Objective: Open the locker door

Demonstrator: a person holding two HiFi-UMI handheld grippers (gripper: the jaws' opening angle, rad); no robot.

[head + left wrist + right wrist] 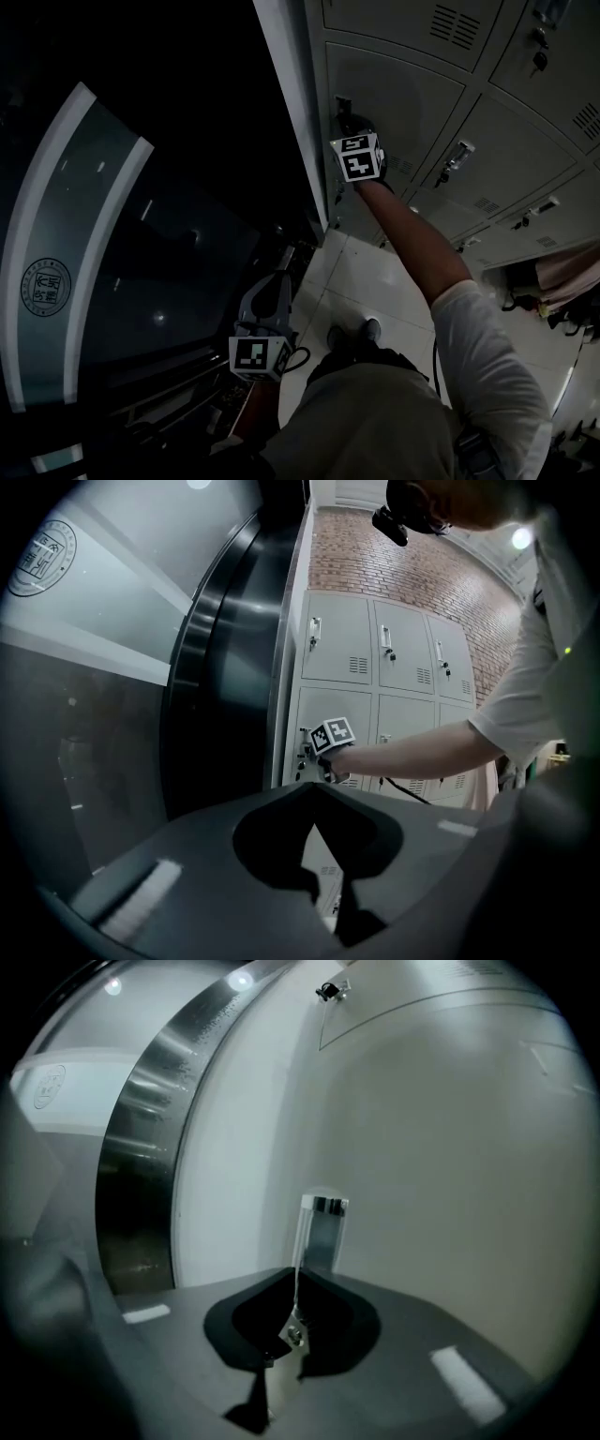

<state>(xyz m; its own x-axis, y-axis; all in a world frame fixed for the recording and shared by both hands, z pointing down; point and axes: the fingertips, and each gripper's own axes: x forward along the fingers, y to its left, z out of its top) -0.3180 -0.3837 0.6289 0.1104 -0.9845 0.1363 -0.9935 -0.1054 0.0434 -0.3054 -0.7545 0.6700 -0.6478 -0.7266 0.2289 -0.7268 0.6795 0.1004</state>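
Note:
The grey locker door (pixel 403 103) is the left one in a bank of lockers, and it looks closed. Its chrome handle (pixel 342 101) sits at the door's left edge. My right gripper (pixel 345 117) is raised on an outstretched arm, shut on that handle. In the right gripper view the handle (pixel 322 1227) runs down between the closed jaws of the right gripper (pixel 296 1279), against the plain door (pixel 450 1147). My left gripper (pixel 272 286) hangs low by my hip, shut and holding nothing. In the left gripper view, the left gripper (pixel 316 794) points toward the lockers (pixel 375 667).
A dark curved glass wall with a round emblem (pixel 47 286) stands left of the lockers, past a steel post (pixel 286 84). Neighbouring doors carry their own handles (pixel 457 157). Pale floor tiles (pixel 347 281) lie below. Clothing (pixel 562 272) hangs at the right.

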